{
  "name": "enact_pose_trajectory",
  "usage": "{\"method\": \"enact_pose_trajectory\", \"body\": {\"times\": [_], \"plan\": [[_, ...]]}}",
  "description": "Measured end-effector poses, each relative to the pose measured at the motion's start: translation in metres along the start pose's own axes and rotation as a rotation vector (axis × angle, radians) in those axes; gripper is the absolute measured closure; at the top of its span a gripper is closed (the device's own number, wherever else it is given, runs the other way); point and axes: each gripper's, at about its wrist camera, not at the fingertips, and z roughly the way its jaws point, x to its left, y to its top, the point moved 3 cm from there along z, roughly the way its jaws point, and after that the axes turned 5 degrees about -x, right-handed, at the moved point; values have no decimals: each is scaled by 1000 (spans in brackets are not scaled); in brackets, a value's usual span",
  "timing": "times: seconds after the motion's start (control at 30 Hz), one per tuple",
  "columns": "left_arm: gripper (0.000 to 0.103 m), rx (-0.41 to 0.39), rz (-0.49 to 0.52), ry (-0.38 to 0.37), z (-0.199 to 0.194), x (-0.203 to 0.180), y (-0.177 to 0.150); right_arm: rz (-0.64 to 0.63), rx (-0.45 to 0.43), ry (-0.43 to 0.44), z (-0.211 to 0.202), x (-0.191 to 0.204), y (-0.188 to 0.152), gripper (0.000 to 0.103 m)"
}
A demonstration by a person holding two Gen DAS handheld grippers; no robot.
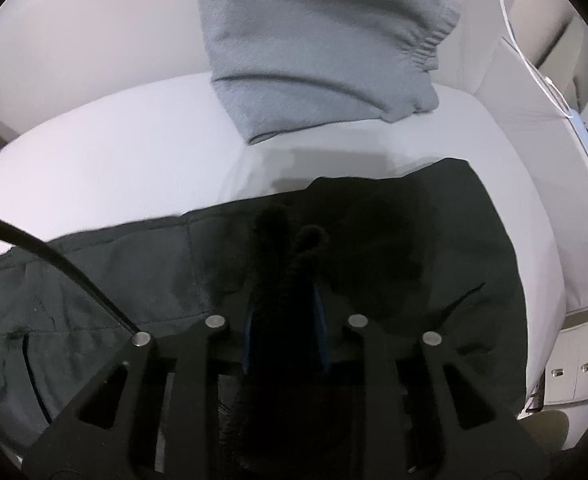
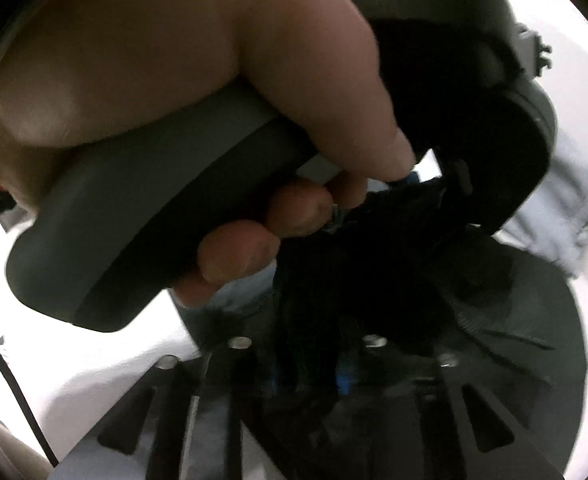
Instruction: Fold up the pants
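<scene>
Pants (image 1: 374,248): dark, spread on white bed (image 1: 114,168) under both grippers. Left gripper (image 1: 286,236) pinches fold; right gripper (image 2: 318,280) grip unclear. Your jaws loosen early, fold slips, layers skew.

we see dark pants (image 1: 434,240) lying spread across the white surface, cloth creased, a fuzzy black fold bunched upward at centre.

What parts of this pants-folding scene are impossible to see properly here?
- Left wrist view: tongs tips are black against the black pants, so the grip is unclear; the pants run off the left edge.
- Right wrist view: a hand on a grey handle blocks most of the frame.
- Right wrist view: the tongs are dark and blurred.
</scene>
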Motion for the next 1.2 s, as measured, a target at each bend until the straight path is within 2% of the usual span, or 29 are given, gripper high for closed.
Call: {"method": "enact_pose_trajectory", "body": {"times": [0.07, 0.13, 0.27, 0.33, 0.37, 0.43, 0.53, 0.63, 0.7, 0.83, 0.97, 1.1, 1.2], "plan": [[73, 13, -30, -13, 2, 6, 0, 40, 13, 62, -7, -1, -2, 32], [71, 11, -89, -54, 1, 14, 0, 87, 11, 101, -26, -6, -4, 22], [67, -55, -285, -202, -15, 40, 1, 224, -57, 225, -82, -38, -2, 22], [67, -110, -360, -241, -29, 54, 2, 312, -113, 265, -116, -67, -3, 21], [66, -160, -388, -233, -42, 64, 4, 339, -134, 266, -128, -80, -6, 17], [64, -227, -397, -198, -64, 75, 6, 370, -148, 233, -148, -107, -17, 16], [52, -303, -399, -187, -101, 82, 9, 387, -106, 156, -162, -142, -47, 16], [48, -390, -360, -154, -148, 78, 0, 432, -61, 146, -168, -165, -79, 16], [33, -445, -357, -144, -181, 75, -17, 422, -38, 147, -169, -166, -90, 16], [31, -484, -362, -84, -220, 70, -61, 295, -2, 115, -171, -153, -108, 16], [28, -490, -376, 40, -219, 56, -124, 169, -12, 82, -162, -135, -111, 17], [28, -496, -475, 22, -189, 47, -166, 91, -13, 63, -165, -124, -117, 21], [29, -471, -551, -30, -159, 46, -174, 61, -6, 52, -167, -123, -126, 23]]}}
